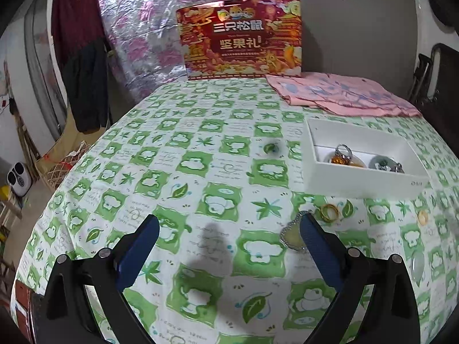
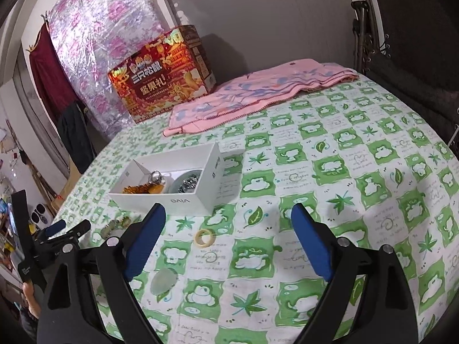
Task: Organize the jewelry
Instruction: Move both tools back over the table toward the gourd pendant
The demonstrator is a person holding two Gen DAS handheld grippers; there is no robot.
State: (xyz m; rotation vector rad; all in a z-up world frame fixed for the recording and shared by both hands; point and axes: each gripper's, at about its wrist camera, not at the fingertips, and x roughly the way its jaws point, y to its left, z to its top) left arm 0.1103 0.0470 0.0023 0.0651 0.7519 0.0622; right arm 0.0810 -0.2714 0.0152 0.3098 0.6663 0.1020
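Both tongs gape empty: left tongs [image 1: 229, 246] flank the heart pendant [image 1: 292, 236], right tongs [image 2: 228, 243] near the cream ring [image 2: 204, 237], white box [image 2: 183, 200] waiting.

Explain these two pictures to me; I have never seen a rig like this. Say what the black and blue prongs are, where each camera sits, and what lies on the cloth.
The prongs are hand-held two-finger grippers, one per hand, each carrying a camera looking along its fingers. One picture comes from the left gripper, the other from the right gripper. Both are open and hold nothing. On the green checked tablecloth sits a white box with jewelry already inside. Loose pieces lie outside it: a gold ring, a silver-edged pendant, a pale ring and a pale green stone. A red gift box and pink cloth lie behind.
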